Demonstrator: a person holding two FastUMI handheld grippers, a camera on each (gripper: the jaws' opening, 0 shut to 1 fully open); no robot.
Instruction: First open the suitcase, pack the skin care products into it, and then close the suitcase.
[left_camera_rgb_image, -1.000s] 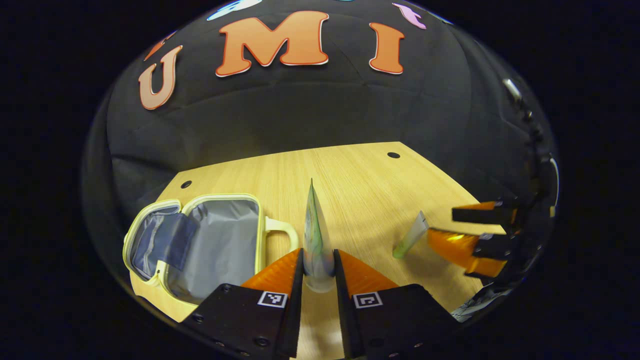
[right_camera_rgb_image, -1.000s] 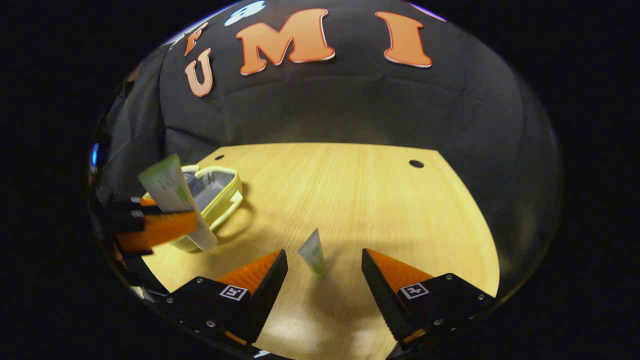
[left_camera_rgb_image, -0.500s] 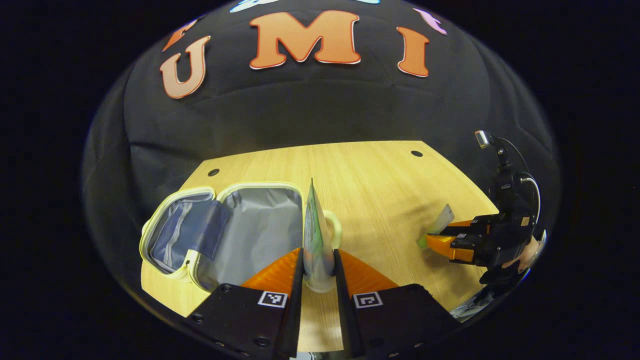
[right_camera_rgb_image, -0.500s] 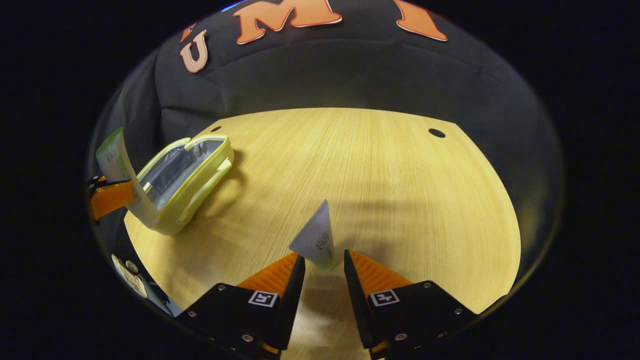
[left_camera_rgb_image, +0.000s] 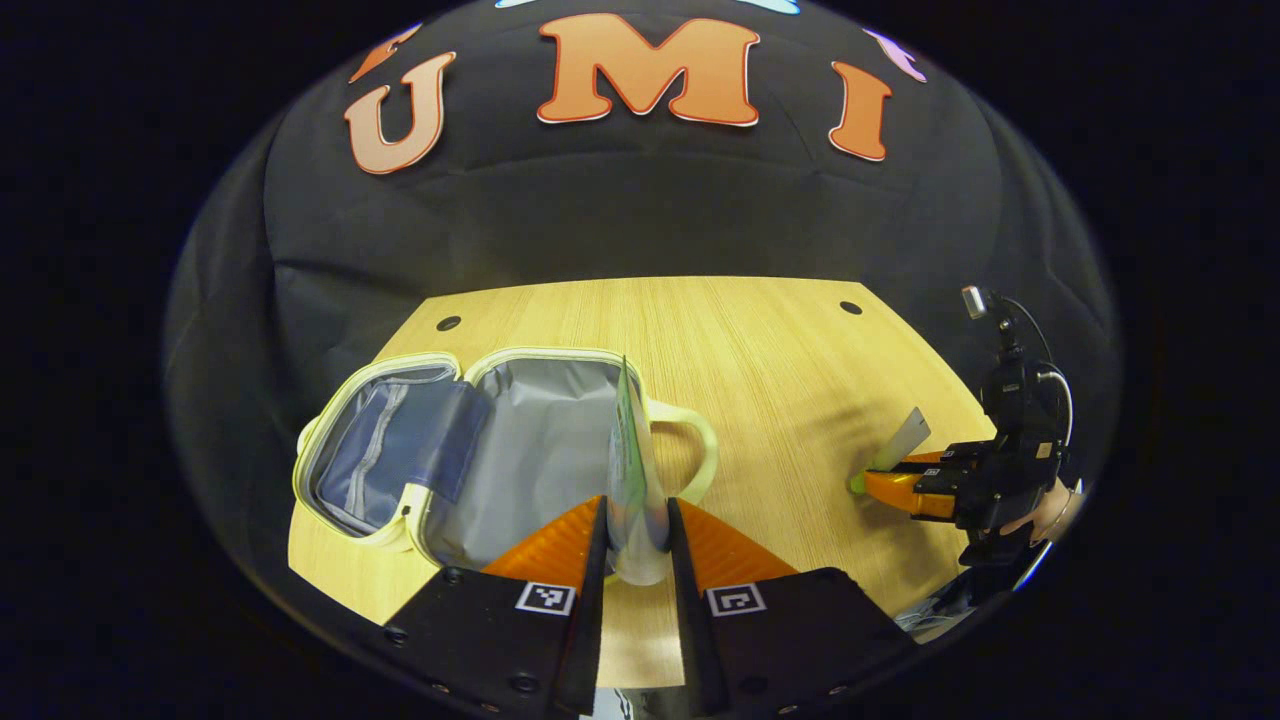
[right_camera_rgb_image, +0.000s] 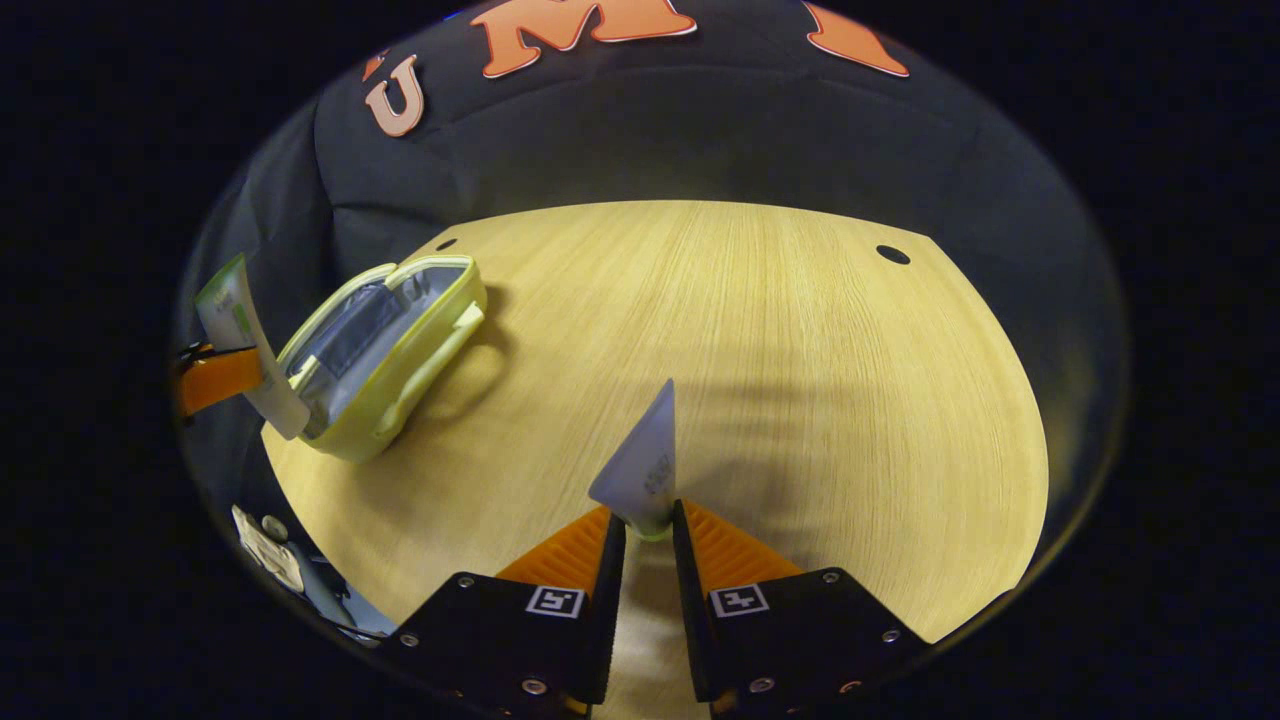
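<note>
A pale yellow suitcase (left_camera_rgb_image: 500, 440) lies open on the wooden table (left_camera_rgb_image: 760, 350), its grey lining showing; it sits at the left in the right gripper view (right_camera_rgb_image: 385, 330). My left gripper (left_camera_rgb_image: 637, 520) is shut on a white and green tube (left_camera_rgb_image: 630, 460), held upright just in front of the case's handle. That tube (right_camera_rgb_image: 245, 340) and one finger of that gripper (right_camera_rgb_image: 215, 378) show at the far left of the right gripper view. My right gripper (right_camera_rgb_image: 648, 525) is shut on a small grey-white tube (right_camera_rgb_image: 645, 465) with a green cap, also seen far right (left_camera_rgb_image: 900, 445).
The table's top has two dark round holes at the back (left_camera_rgb_image: 449, 323) (left_camera_rgb_image: 851, 307). A hand (left_camera_rgb_image: 1040, 515) holds the right gripper at the table's right edge. Bare wood stretches between the case and the right gripper.
My right gripper has closed on the small tube and lifted it. My left gripper has carried its tube leftward, toward the open suitcase.
</note>
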